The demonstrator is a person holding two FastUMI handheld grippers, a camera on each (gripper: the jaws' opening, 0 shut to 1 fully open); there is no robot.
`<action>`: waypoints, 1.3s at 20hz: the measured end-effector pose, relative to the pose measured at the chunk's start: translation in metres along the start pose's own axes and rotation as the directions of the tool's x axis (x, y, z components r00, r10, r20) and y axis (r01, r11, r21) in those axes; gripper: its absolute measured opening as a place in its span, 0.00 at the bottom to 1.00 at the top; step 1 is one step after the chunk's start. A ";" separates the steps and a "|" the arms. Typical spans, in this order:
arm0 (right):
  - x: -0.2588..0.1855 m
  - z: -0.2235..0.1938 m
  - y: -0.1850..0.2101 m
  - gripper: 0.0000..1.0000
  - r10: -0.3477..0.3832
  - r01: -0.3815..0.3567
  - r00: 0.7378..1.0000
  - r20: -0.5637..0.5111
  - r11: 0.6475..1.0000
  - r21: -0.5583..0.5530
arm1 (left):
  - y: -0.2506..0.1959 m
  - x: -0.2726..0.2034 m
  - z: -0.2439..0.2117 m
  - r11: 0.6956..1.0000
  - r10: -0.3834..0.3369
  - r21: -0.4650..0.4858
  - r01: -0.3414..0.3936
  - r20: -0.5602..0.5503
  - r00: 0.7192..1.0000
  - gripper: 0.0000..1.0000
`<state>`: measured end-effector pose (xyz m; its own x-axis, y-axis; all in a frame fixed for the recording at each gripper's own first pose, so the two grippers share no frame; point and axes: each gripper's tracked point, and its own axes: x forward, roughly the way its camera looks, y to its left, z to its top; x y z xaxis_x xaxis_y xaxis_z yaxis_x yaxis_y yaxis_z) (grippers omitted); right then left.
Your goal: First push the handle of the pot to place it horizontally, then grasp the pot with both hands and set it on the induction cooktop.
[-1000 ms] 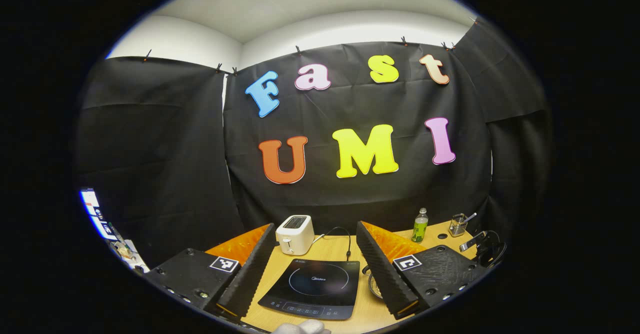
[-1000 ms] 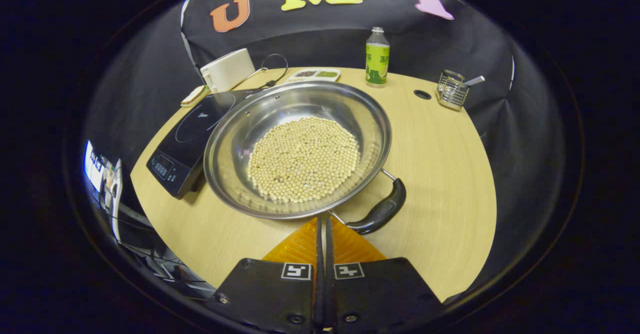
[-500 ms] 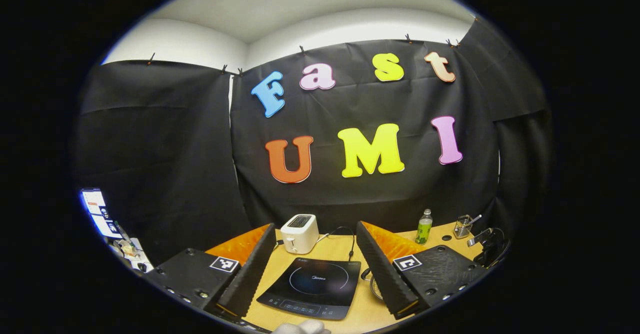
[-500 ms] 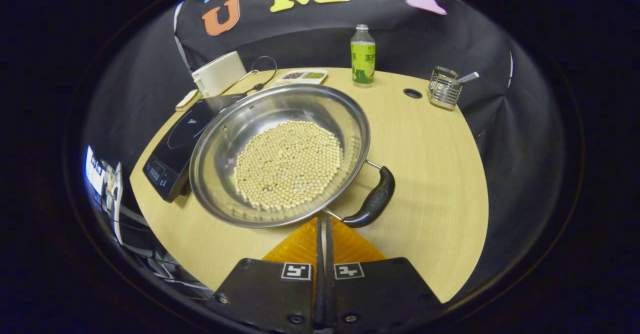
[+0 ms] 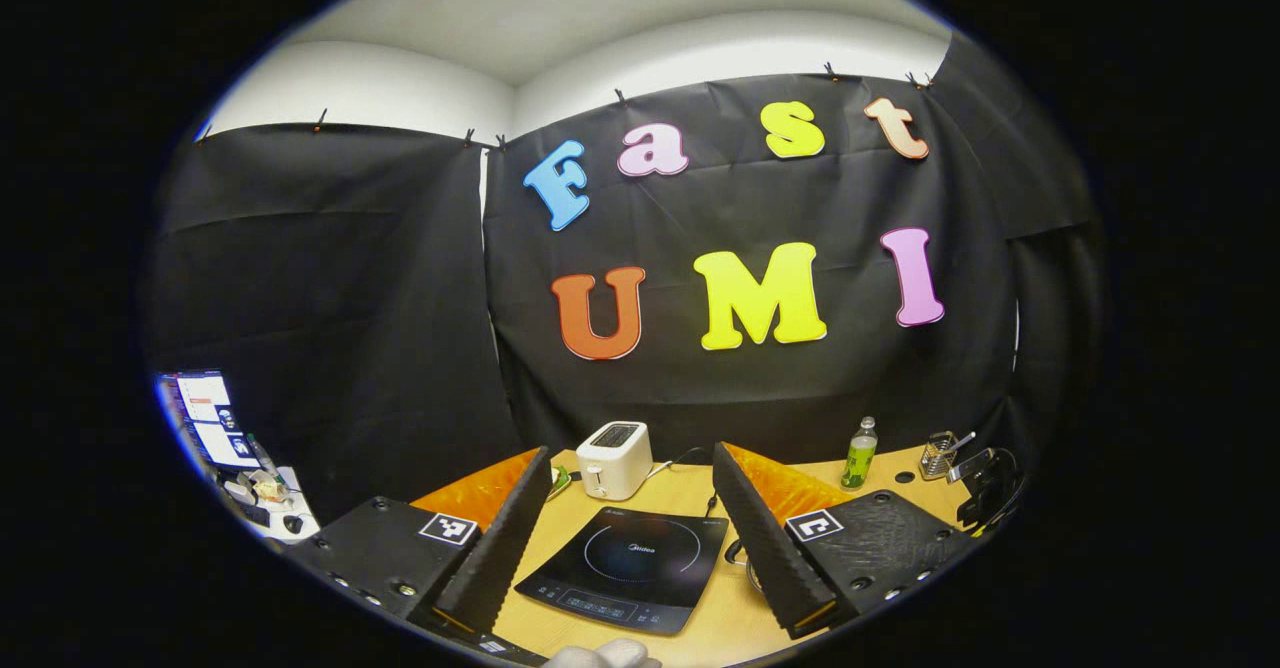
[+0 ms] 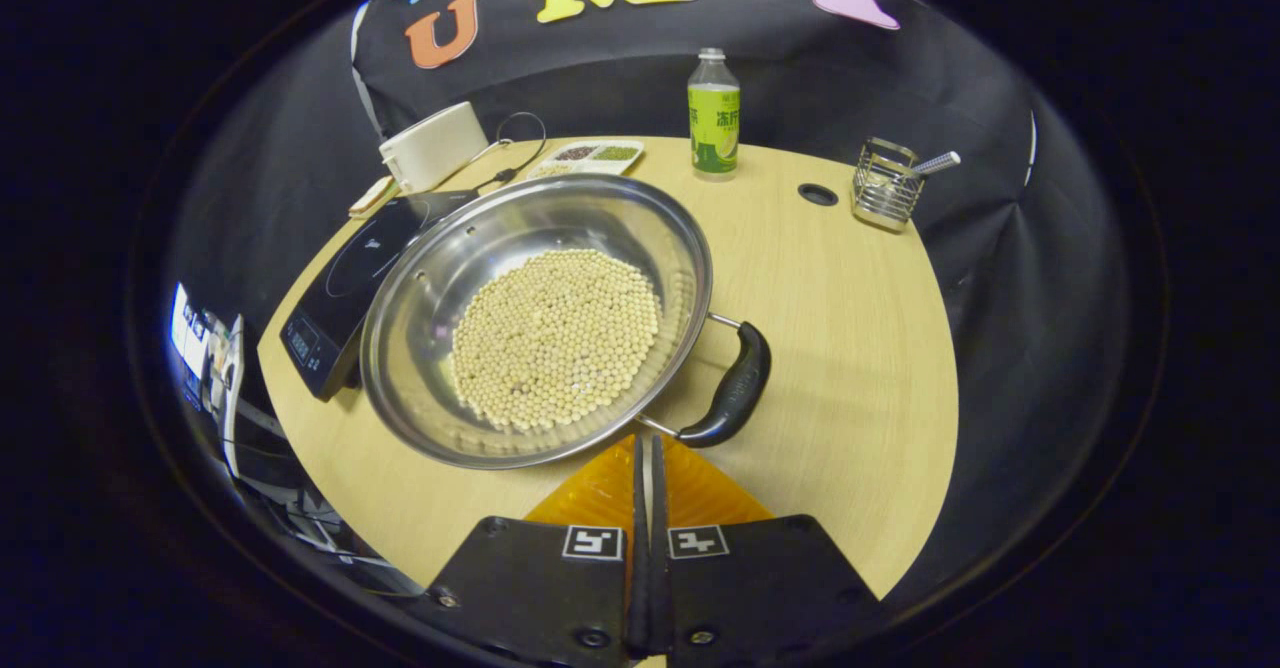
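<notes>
The right tool (image 6: pixel 647 448) has its fingers pressed together, gripping nothing, just near of the pot (image 6: pixel 535 318), which sits on the bench (image 6: pixel 850 348) with beans inside. Its black handle (image 6: pixel 730 393) points near-right. The induction cooktop (image 6: pixel 350 288) touches the pot's left side. The left tool (image 5: pixel 635 528) is spread wide above the cooktop.

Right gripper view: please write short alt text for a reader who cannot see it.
A steel pot filled with pale beans sits on a wooden table, its black handle just ahead of the shut right gripper. An induction cooktop lies beside it; a toaster and green bottle stand behind.
</notes>
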<state>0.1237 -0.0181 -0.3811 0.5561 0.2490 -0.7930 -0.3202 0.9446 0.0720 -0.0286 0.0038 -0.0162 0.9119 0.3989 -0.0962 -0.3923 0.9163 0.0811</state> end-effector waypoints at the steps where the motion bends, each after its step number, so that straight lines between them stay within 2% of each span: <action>1: 0.001 0.003 -0.004 0.04 -0.001 0.001 1.000 -0.002 1.000 -0.005 | -0.001 -0.001 0.000 1.000 0.009 0.000 -0.009 0.000 1.000 0.96; 3: 0.001 0.007 -0.012 0.00 -0.006 0.006 1.000 0.004 1.000 -0.011 | -0.002 -0.002 -0.002 1.000 0.024 -0.003 -0.024 -0.006 1.000 0.96; 5: 0.002 0.011 -0.019 0.04 -0.007 0.007 1.000 0.005 1.000 -0.018 | -0.005 -0.002 -0.003 0.999 0.034 -0.010 -0.034 -0.010 0.999 0.96; 7: 0.004 0.015 -0.024 0.01 -0.010 0.010 1.000 0.006 1.000 -0.022 | -0.007 -0.001 -0.006 0.999 0.043 -0.013 -0.043 -0.017 0.999 0.96; 8: 0.004 0.017 -0.026 0.04 -0.013 0.013 1.000 0.006 1.000 -0.025 | -0.009 0.000 -0.006 0.999 0.042 -0.014 -0.042 -0.018 0.999 0.96; 9: 0.005 0.017 -0.027 0.00 -0.015 0.015 1.000 0.007 1.000 -0.026 | -0.010 -0.001 -0.006 0.999 0.040 -0.012 -0.040 -0.017 0.999 0.96; 10: 0.006 0.019 -0.029 0.04 -0.018 0.018 1.000 0.005 0.999 -0.033 | -0.012 0.001 -0.005 0.999 0.037 -0.008 -0.037 -0.015 0.999 0.96; 13: 0.007 0.020 -0.031 0.01 -0.029 0.029 1.000 0.005 0.999 -0.035 | -0.012 0.007 -0.006 1.000 0.025 -0.009 -0.025 -0.014 1.000 0.96; 16: -0.003 0.023 -0.029 0.04 -0.045 0.046 0.998 0.033 0.999 -0.025 | -0.016 0.012 -0.006 0.999 -0.021 -0.033 0.021 -0.002 1.000 0.96; 19: -0.022 0.024 -0.026 0.00 -0.077 0.079 0.993 0.090 0.997 -0.017 | -0.019 0.018 -0.010 0.995 -0.086 -0.052 0.087 0.011 0.996 0.96; 22: -0.048 0.026 -0.019 0.05 -0.104 0.106 0.982 0.161 0.994 -0.004 | -0.023 0.029 -0.020 0.982 -0.181 -0.062 0.181 0.003 0.983 0.96; 23: -0.058 0.028 -0.021 0.08 -0.133 0.134 0.972 0.193 0.991 0.007 | -0.028 0.031 -0.023 0.970 -0.232 -0.069 0.231 0.000 0.973 0.96; 25: -0.079 0.029 -0.015 0.25 -0.172 0.170 0.956 0.238 0.985 0.027 | -0.035 0.035 -0.031 0.943 -0.324 -0.076 0.323 -0.006 0.946 1.00; 26: -0.089 0.026 -0.012 0.47 -0.186 0.182 0.951 0.247 0.982 0.042 | -0.036 0.036 -0.036 0.932 -0.357 -0.070 0.356 -0.004 0.934 0.96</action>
<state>0.0980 -0.0462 -0.2962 0.7780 0.1135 -0.6179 -0.1815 0.9822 -0.0482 0.0142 -0.0139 -0.0580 0.9913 0.0454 -0.1232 -0.0492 0.9984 -0.0278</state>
